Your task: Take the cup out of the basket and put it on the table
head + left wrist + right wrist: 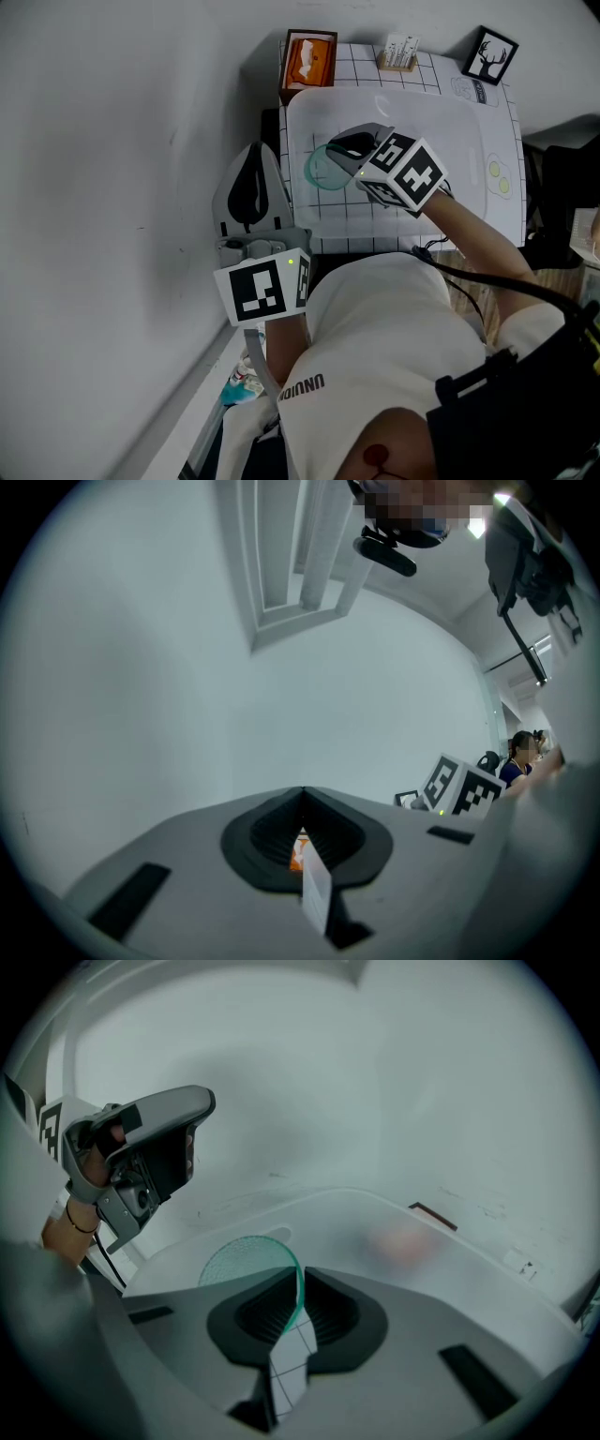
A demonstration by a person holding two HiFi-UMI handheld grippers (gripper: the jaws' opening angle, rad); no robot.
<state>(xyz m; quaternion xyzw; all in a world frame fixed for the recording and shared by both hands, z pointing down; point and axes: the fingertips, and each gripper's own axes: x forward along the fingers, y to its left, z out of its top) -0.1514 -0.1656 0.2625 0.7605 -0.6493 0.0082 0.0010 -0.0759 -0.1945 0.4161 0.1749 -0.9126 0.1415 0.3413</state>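
A translucent green cup (322, 172) hangs tilted over the inside of the white translucent basket (469, 127), near its left part. My right gripper (351, 150) is shut on the cup's rim. In the right gripper view the thin green rim (251, 1258) runs down between the two black pads (330, 1309), with the basket wall (422, 1241) behind it. My left gripper (251, 155) is held close to the person's body, left of the basket, off the table. Its jaws (302, 803) are shut with nothing between them and point at the white wall.
The basket stands on a table with a white gridded cloth (375, 242). Behind the basket are an orange-and-brown box (309, 61), a small card holder (400, 52) and a black framed deer picture (489, 54). A white wall fills the left side.
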